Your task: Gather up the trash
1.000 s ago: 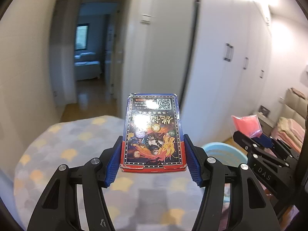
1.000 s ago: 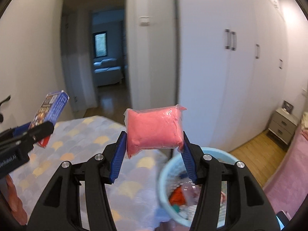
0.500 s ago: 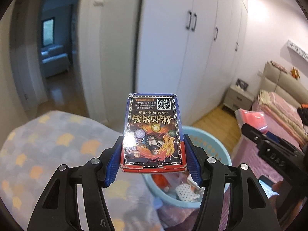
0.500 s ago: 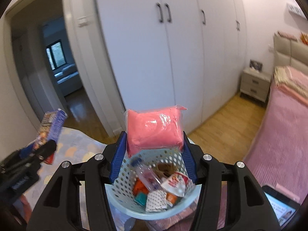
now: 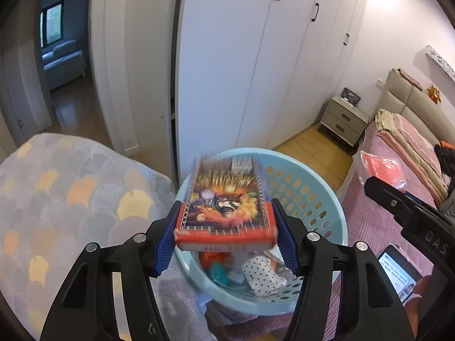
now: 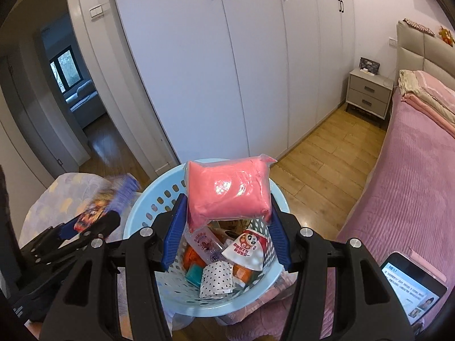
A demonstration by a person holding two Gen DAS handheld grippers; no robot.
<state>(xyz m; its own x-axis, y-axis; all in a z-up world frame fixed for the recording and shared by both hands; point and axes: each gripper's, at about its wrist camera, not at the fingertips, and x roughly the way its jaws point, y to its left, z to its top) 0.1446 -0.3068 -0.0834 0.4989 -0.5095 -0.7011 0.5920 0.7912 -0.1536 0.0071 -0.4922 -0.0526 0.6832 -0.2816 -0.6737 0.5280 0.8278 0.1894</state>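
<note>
My left gripper [image 5: 226, 237] is shut on a red and blue printed card box [image 5: 226, 209], tipped forward and blurred, over the near rim of a light blue perforated basket [image 5: 307, 196]. My right gripper [image 6: 224, 234] is shut on a pink sealed packet [image 6: 227, 190] held above the same basket [image 6: 148, 204], which holds several wrappers and a dotted paper. The left gripper and its box [image 6: 113, 199] show at the left of the right wrist view. The pink packet [image 5: 381, 167] shows at the right of the left wrist view.
A grey and yellow patterned cover [image 5: 65, 196] lies left of the basket. A bed with a pink cover [image 6: 412, 176] is on the right, with a lit phone [image 6: 412, 287] on it. White wardrobe doors [image 6: 227, 56] and a nightstand [image 6: 369, 93] stand behind.
Both grippers swung right and tilted down from the patterned cover to above the basket. The card box has tipped forward in the left gripper. The pink packet is still held.
</note>
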